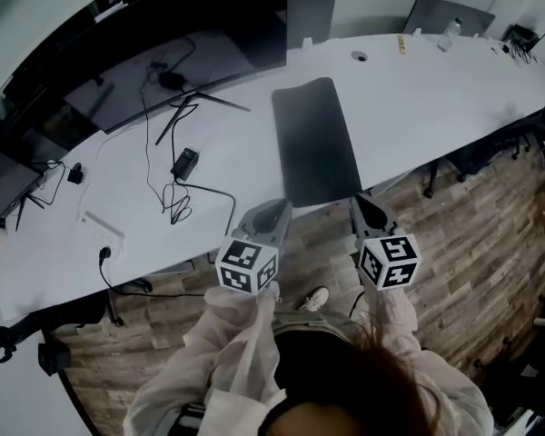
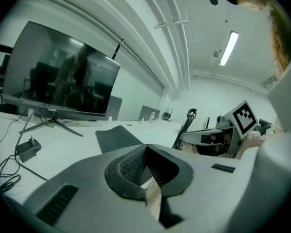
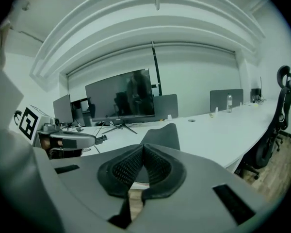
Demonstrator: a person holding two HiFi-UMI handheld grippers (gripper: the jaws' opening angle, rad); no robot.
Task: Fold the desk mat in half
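The dark desk mat lies flat on the white table, its short near edge close to the table's front rim. Both grippers hover over that rim, just short of the mat's near corners. My left gripper sits by the near left corner, its jaws shut tip to tip on nothing. By the near right corner my right gripper is likewise shut and empty. The mat shows ahead of each pair of jaws. Each gripper view also catches the other gripper.
A large monitor on a tripod-like stand fills the table's back left. Black cables and a power adapter lie left of the mat. A bottle stands far right. Office chairs and wood floor are below the rim.
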